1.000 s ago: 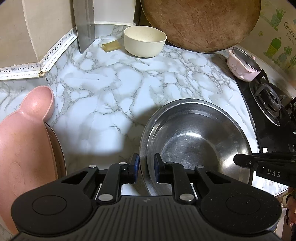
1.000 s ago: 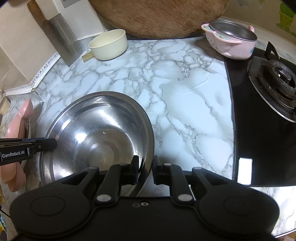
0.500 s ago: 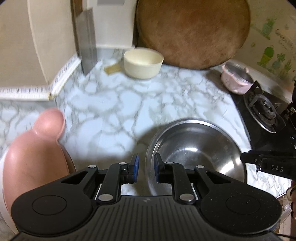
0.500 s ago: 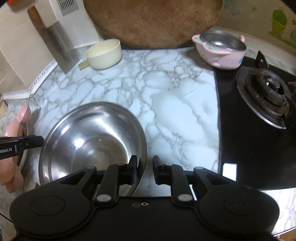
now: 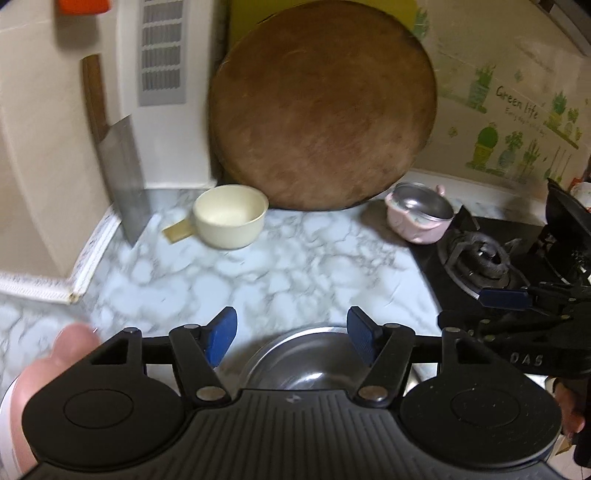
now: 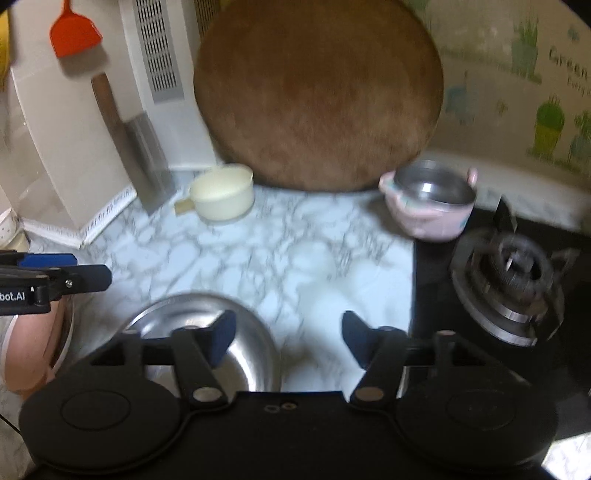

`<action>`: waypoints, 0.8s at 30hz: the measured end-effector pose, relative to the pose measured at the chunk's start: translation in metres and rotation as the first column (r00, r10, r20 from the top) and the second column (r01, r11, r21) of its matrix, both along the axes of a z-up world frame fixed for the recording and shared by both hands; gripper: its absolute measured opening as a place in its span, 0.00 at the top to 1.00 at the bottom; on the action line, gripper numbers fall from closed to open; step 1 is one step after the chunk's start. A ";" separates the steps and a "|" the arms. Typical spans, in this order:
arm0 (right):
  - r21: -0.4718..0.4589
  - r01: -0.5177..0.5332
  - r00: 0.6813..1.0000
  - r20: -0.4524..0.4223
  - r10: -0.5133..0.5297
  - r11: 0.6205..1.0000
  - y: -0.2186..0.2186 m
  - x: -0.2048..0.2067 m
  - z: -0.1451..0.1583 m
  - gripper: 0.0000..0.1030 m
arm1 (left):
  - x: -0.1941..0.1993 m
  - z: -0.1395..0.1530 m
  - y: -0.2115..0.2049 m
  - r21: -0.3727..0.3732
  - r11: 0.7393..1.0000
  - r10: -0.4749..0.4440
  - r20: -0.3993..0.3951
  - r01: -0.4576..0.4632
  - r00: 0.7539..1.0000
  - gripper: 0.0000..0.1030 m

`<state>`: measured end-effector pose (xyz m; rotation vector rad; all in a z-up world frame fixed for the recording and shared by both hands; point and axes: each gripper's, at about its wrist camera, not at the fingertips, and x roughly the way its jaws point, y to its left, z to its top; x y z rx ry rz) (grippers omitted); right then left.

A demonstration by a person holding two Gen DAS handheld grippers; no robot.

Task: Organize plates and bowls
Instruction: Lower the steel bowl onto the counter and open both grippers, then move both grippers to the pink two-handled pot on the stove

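Note:
A large steel bowl (image 5: 306, 365) sits on the marble counter (image 5: 280, 266), low in both views (image 6: 207, 332). My left gripper (image 5: 291, 338) is open and empty, above the bowl's near rim. My right gripper (image 6: 286, 339) is open and empty, just right of the bowl. A cream bowl with a handle (image 5: 229, 216) (image 6: 223, 197) stands at the back. A pink bowl with a steel liner (image 5: 421, 214) (image 6: 430, 201) stands at the back right. A pink plate (image 5: 55, 365) (image 6: 33, 354) lies at the left edge.
A round wooden board (image 5: 321, 118) leans on the back wall. A cleaver (image 5: 122, 166) leans at the left. A black gas hob with burner (image 5: 480, 254) (image 6: 513, 284) fills the right side. A red spatula (image 6: 74, 29) hangs up left.
Both grippers have opened and let go of the steel bowl's rim. Both have pulled back and tilted up, so the bowl now sits lower in view.

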<state>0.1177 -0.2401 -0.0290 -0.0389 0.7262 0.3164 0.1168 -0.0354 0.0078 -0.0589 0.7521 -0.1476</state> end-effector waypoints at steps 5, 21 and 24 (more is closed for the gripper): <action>-0.020 0.022 0.999 0.040 -0.021 1.000 -0.015 0.016 0.010 0.19 | 0.024 0.015 -0.025 0.003 0.999 -0.034 0.040 0.034 0.999 0.28; 0.003 0.163 0.983 0.086 -0.163 0.987 -0.081 0.083 0.028 0.00 | 0.114 0.022 -0.103 0.027 0.997 -0.078 0.111 0.076 0.991 0.26; 0.006 0.181 0.980 0.078 -0.181 0.983 -0.094 0.098 0.028 0.00 | 0.129 0.019 -0.117 0.056 0.995 -0.091 0.119 0.084 0.989 0.26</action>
